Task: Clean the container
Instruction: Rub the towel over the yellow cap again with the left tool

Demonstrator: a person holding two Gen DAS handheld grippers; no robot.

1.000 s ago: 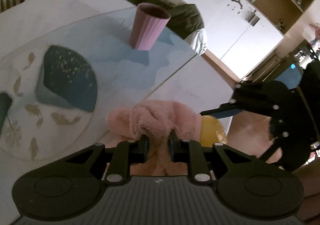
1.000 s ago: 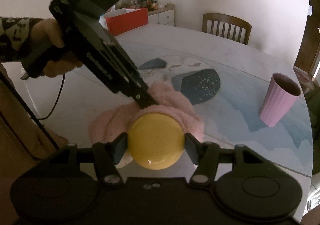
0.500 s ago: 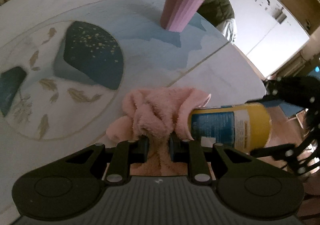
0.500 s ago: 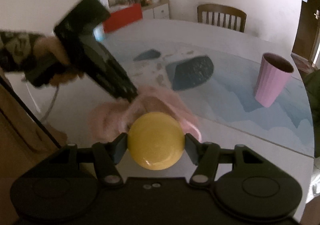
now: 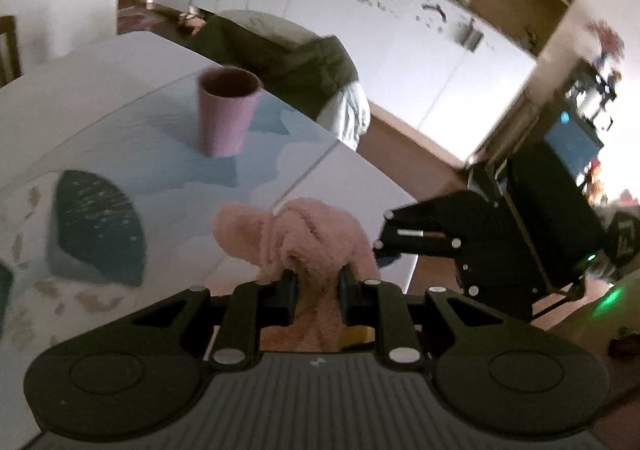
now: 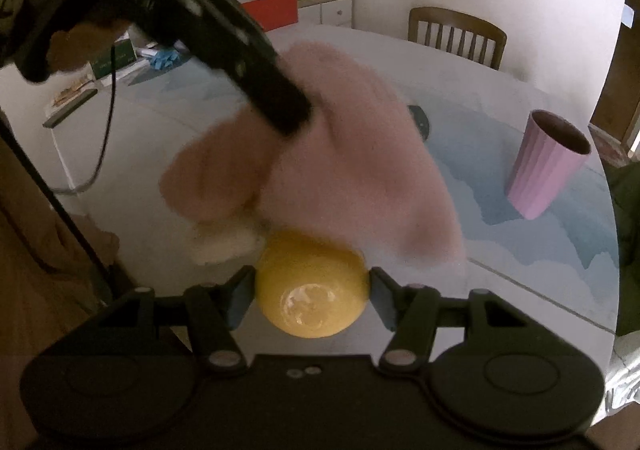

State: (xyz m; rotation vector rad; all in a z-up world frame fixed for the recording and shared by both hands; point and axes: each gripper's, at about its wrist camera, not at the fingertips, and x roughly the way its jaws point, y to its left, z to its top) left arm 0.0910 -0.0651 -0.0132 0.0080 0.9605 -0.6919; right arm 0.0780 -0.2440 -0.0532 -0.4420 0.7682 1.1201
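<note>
Right now the yellow container (image 6: 312,290) sits clamped end-on in the right tongs (image 6: 312,292), above the worktop (image 6: 500,290) edge. Draped over its far end is the pink cloth (image 6: 340,170), pinched in the nearly closed left tongs (image 5: 318,286). Wiping looks underway, not finished. Beyond it stands a pink cup (image 6: 548,166).

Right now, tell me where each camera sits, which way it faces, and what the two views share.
Left wrist: sits on the left claw, faces across the table toward the white kitchen cabinets; its fingers clamp the fluffy pink cloth, and the right claw's black body shows on the right.
Right wrist: sits on the right claw, faces across the table toward the wooden chair; its fingers clamp the yellow round-ended container, and a hand holds the left claw.
Shared: pink cloth, ribbed pink cup.
</note>
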